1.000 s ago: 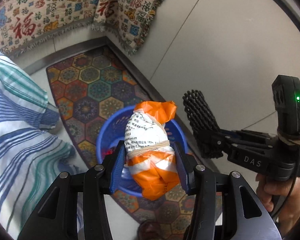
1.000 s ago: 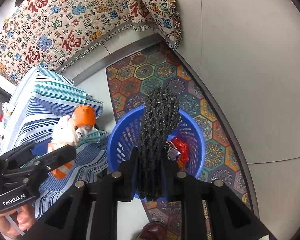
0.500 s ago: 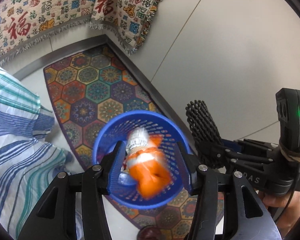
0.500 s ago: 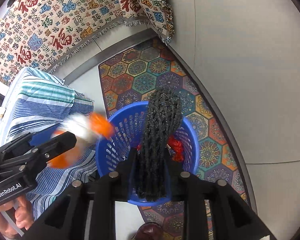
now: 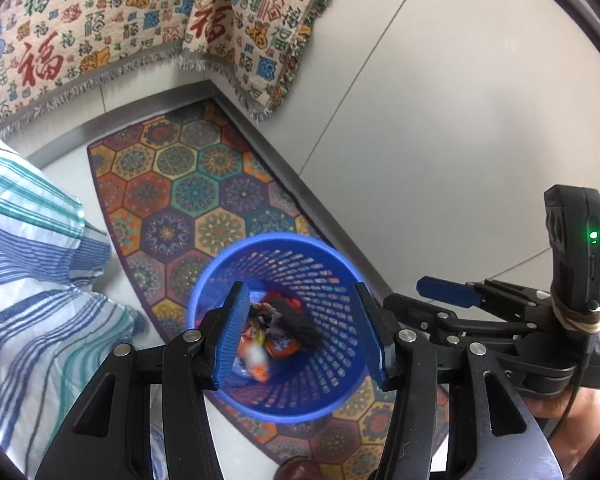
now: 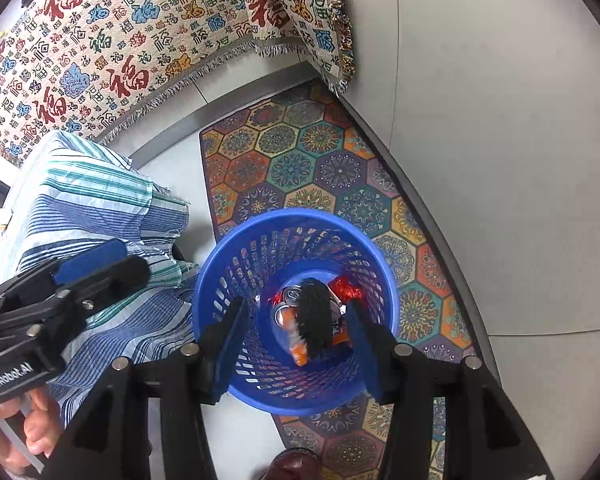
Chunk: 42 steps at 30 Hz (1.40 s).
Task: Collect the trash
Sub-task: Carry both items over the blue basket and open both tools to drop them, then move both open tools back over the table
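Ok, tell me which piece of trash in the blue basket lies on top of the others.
The black mesh net roll. It lies across the pile inside the blue perforated plastic basket, covering part of the silver drink can and the orange wrapper.

A: What is differing from a second ago?

B: The left gripper is no longer holding the orange and white bundle. It is now lying, blurred, inside the blue basket.

A: And the right gripper?

B: Its jaws have just been opening, and nothing is sitting between them now. The black mesh piece that it was clamping is now lying in the basket, on top of the other trash.
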### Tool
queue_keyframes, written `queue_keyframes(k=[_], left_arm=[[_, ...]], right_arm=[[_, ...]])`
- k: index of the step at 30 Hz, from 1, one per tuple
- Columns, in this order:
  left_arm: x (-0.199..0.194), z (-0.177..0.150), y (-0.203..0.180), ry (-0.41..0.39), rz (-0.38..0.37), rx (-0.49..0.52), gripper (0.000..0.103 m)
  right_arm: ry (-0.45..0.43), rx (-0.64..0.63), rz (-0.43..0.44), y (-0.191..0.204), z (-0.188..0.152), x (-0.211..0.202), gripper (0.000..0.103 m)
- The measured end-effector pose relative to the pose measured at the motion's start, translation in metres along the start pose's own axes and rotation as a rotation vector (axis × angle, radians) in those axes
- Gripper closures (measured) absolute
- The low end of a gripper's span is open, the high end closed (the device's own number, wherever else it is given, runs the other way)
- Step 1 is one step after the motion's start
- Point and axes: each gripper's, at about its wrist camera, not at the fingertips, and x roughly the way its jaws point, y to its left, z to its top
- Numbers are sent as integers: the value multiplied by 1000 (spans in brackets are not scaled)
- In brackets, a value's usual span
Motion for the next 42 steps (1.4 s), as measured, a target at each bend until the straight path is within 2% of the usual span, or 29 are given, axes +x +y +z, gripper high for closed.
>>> queue_keyframes(k=[4, 10, 16, 19, 23, 26, 31, 32, 34, 35, 38, 39, 42], left_arm=[[-30, -6, 10, -46, 7, 3, 49], [-100, -36, 55, -144, 56, -16, 46], [-178, -92, 135, -221, 215, -82, 39], [-207, -121, 179, -228, 326, -123, 34], [-238, -156, 244, -210, 421, -222, 33], [-257, -173, 279, -211, 494, -258, 32], [-279, -189, 322, -197, 599, -309, 24], [-281, -190, 329, -194, 611, -316, 20], [-285, -196, 343, -192, 628, -339, 2], [-285, -197, 349, -196, 628, -343, 0], [-291, -204, 355, -212, 627, -339, 0], [-291, -201, 357, -213, 627, -337, 0], [-290, -193, 365, -214, 623, -331, 0]], right_arm=[[-32, -19, -18, 10, 1, -11, 51], [-161, -118, -28, 51, 0, -44, 51], [-311, -272, 21, 133, -8, -74, 51], [-339, -365, 76, 188, -19, -76, 51], [-335, -485, 170, 265, -39, -68, 48], [-289, -581, 224, 326, -58, -54, 47], [-208, -724, 227, 403, -79, -21, 47], [-191, -746, 223, 415, -81, -14, 47], [-163, -780, 214, 433, -87, -2, 47], [-165, -796, 203, 441, -90, 3, 40], [-181, -823, 224, 458, -87, 9, 36], [-185, -825, 226, 464, -85, 12, 29], [-194, -836, 244, 481, -74, 21, 21]])
